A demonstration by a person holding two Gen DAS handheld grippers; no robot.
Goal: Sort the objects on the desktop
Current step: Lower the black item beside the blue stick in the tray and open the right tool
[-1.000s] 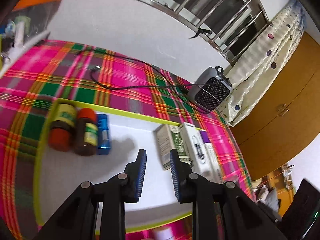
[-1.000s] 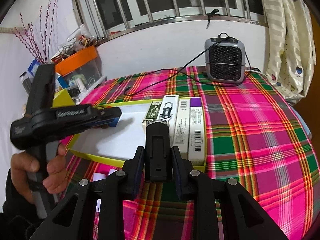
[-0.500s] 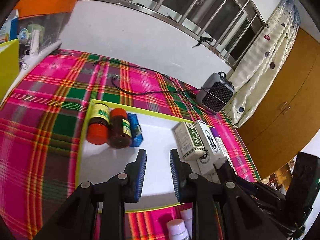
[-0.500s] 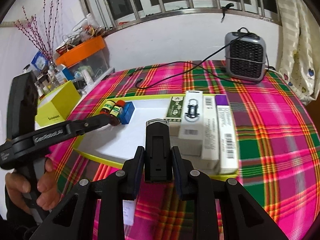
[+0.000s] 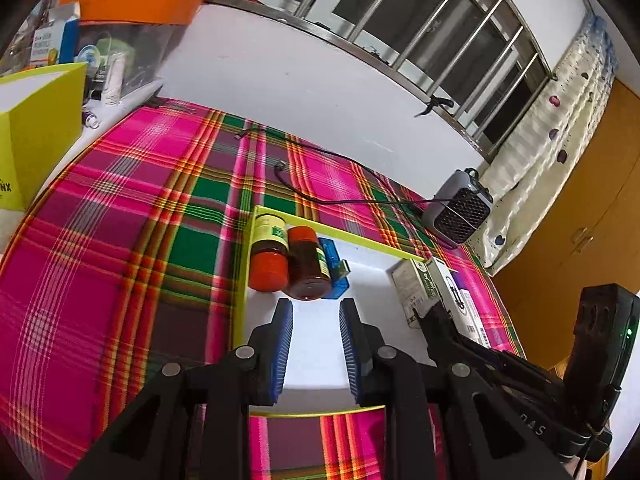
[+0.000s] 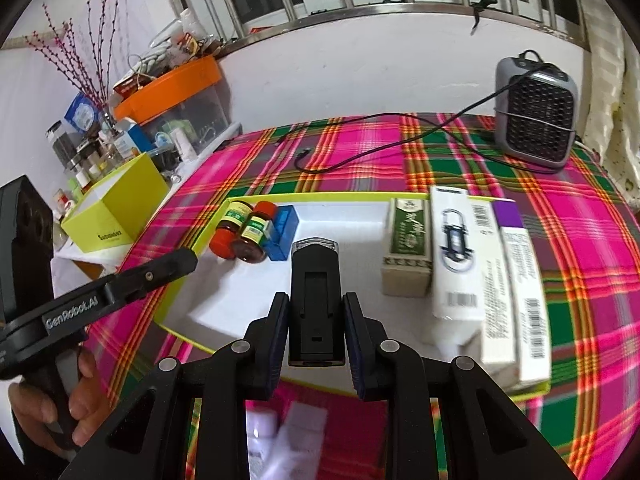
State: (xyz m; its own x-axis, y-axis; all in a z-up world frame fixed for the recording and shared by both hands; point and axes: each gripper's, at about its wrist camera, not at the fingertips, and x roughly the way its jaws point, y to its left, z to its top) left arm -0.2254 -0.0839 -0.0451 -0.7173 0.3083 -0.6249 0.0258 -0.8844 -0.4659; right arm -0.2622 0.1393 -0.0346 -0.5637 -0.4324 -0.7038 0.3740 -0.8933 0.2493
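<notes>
A white tray with a lime rim (image 6: 280,194) (image 5: 240,304) lies on the plaid cloth. At its left end lie two red-capped jars (image 6: 242,232) (image 5: 288,260) and a small blue box (image 6: 282,228) (image 5: 334,270). Several cartons (image 6: 460,256) (image 5: 436,292) lie at its right end. My right gripper (image 6: 315,306) is shut on a black rectangular device (image 6: 315,300), held above the tray's middle. My left gripper (image 5: 316,320) is open and empty, hovering over the tray's left part just short of the jars. It shows at the left of the right wrist view (image 6: 176,258), gripped by a hand (image 6: 80,392).
A grey heater (image 6: 534,116) (image 5: 460,212) with a black cable (image 6: 360,156) stands at the back right. A lime box (image 6: 120,208) and an orange-lidded bin (image 6: 172,80) sit off the table's left. Small white items (image 6: 288,428) lie in front of the tray.
Both grippers have pulled back and up, so more of the table shows. The left gripper now points toward the jars. The right gripper keeps hold of the black device.
</notes>
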